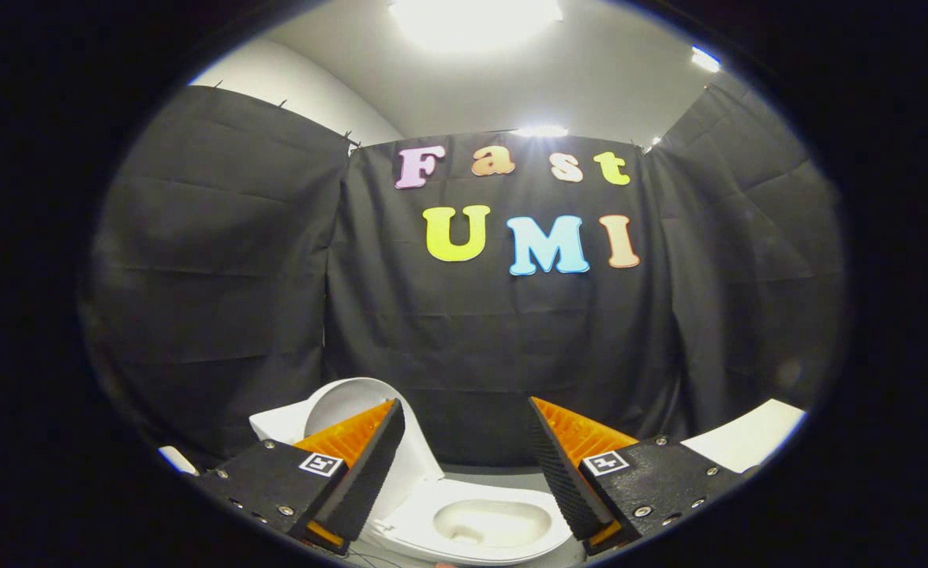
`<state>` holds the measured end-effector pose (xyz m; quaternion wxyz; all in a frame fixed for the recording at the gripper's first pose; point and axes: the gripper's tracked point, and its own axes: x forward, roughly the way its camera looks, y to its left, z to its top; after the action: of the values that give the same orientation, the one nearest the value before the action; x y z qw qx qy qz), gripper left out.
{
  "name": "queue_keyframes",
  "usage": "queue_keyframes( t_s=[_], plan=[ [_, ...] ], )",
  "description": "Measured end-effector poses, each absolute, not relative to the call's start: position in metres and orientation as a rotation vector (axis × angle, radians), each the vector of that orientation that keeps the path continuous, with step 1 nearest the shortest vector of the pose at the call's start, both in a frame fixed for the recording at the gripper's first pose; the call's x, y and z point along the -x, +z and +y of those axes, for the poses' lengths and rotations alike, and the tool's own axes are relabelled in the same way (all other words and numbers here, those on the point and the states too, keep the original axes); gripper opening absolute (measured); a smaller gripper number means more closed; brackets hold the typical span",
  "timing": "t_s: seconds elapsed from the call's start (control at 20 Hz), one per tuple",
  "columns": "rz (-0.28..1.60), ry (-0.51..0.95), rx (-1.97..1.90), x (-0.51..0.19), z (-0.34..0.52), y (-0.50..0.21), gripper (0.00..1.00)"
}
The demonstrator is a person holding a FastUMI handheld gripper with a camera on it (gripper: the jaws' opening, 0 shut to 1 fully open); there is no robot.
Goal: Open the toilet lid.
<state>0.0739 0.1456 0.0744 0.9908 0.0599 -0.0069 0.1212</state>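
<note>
two gripper point(464, 465) fingers spread wide, toilet lid point(346, 406) upright beyond.

Black cloth point(196, 260) is hung in creased panels around the booth, the panels being joined at two vertical seams. Above the cloth a pale ceiling point(590, 79) is seen, lit by a bright lamp point(472, 20) overhead and a smaller light point(705, 59) off to one side. A white slab point(748, 434) is seen low down against the cloth.

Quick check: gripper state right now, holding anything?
Gripper: open, fingers spread wide, holding nothing; the toilet bowl shows between them, its lid already raised.
</note>
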Motion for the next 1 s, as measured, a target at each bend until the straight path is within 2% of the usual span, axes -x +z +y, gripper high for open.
queue_keyframes(
  t_s=[0.3, 0.65, 1.0],
  plan=[
    [-0.036, 0.184, 0.01, -0.078, 0.072, 0.068, 0.95],
    [-0.072, 0.162, -0.117, -0.084, 0.008, 0.074, 0.95],
    [-0.087, 0.192, -0.116, -0.051, -0.028, 0.045, 0.95]
  ],
)
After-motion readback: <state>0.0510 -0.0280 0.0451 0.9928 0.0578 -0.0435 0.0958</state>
